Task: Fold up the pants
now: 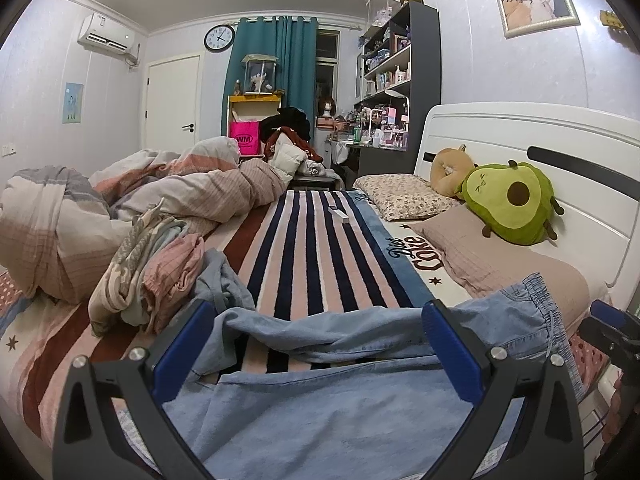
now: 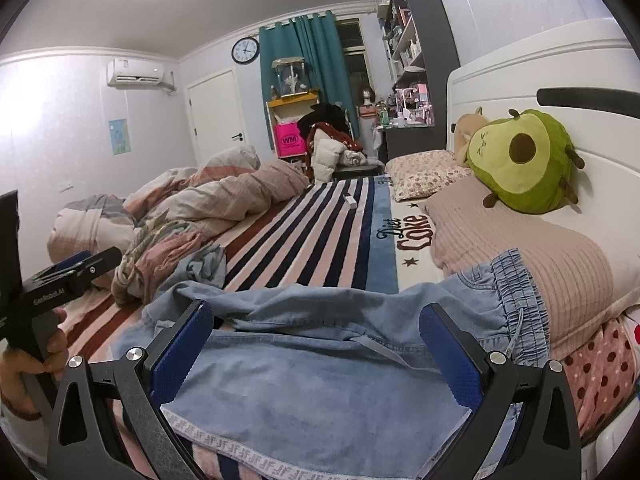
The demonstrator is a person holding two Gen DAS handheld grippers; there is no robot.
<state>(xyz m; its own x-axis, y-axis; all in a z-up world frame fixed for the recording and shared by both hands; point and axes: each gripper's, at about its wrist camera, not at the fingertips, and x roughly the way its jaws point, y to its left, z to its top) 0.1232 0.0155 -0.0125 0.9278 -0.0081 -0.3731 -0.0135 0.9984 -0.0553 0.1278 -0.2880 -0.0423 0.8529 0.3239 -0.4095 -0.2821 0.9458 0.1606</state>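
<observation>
The pants (image 1: 320, 408) lie rumpled across the near edge of the bed (image 1: 328, 248), with the elastic waistband toward the pillow (image 2: 520, 256) on the right. The left hand-held gripper (image 1: 316, 344) hangs released above the cloth, jaws wide apart; the right hand-held gripper (image 2: 316, 344) is likewise spread and grasps nothing. To start well, I judge each should close on one layer at an edge, waistband and leg end, then pull the cloth flat before folding. The leg ends run below the frame in both views. Whether the legs lie one over the other is hard to tell among the creases.
</observation>
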